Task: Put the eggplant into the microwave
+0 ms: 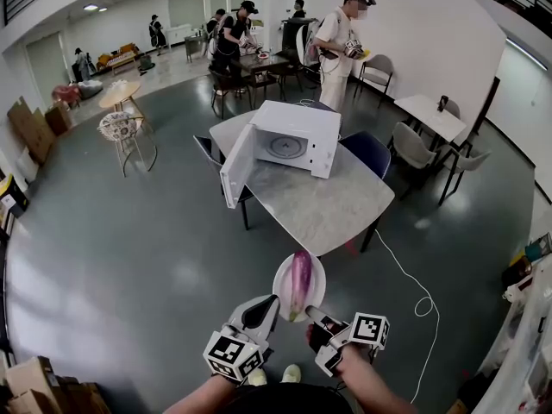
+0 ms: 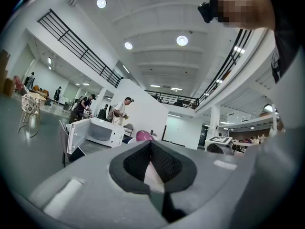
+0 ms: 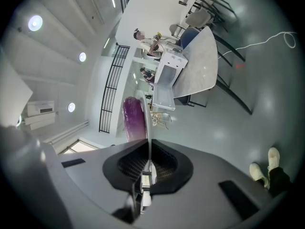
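A purple eggplant [image 1: 300, 284] lies on a small white plate [image 1: 284, 289] held in the air in front of me. My left gripper [image 1: 272, 305] is shut on the plate's near-left rim. My right gripper [image 1: 311, 312] is shut on its near-right rim. In the left gripper view the eggplant [image 2: 143, 135] peeks over the shut jaws [image 2: 151, 149]. In the right gripper view the plate [image 3: 149, 128] shows edge-on, with the eggplant [image 3: 133, 118] beside it. The white microwave [image 1: 289, 139] stands on the grey table [image 1: 336, 205] ahead, its door [image 1: 235, 167] swung open to the left.
Dark chairs [image 1: 369, 151] ring the table. A white cable [image 1: 405, 283] trails over the floor on the right. Several people [image 1: 341, 46] stand at other tables behind. Cardboard boxes [image 1: 39, 386] sit at the lower left. My shoe [image 1: 291, 373] shows below.
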The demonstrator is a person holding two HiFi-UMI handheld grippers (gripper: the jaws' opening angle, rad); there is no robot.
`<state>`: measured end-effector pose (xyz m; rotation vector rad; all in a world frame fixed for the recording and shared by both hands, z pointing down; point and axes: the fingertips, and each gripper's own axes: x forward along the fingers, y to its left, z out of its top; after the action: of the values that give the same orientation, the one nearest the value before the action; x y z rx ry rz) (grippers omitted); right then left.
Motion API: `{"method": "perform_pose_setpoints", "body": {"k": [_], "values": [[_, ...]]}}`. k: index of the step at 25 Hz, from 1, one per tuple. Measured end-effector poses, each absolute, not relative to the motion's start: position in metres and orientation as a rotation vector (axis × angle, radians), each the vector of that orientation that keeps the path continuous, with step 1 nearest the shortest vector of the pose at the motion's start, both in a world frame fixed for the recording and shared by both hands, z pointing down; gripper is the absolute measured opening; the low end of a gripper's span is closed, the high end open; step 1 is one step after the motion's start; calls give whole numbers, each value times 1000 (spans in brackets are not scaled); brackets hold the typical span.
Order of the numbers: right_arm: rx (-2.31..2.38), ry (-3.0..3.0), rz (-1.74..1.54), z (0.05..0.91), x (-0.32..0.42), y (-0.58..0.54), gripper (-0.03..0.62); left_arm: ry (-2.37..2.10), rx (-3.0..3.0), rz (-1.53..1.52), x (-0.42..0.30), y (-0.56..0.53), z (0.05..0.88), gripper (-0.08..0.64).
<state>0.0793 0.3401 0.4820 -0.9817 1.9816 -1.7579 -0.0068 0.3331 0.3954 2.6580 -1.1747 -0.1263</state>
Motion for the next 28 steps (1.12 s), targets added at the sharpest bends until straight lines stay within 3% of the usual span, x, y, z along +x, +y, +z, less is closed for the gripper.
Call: {"method": "perform_pose_setpoints", "body": {"k": [28], "values": [[-918,1980,-1801,490,116,320,20,-1257,2663,-107,21,317,395,8]]}}
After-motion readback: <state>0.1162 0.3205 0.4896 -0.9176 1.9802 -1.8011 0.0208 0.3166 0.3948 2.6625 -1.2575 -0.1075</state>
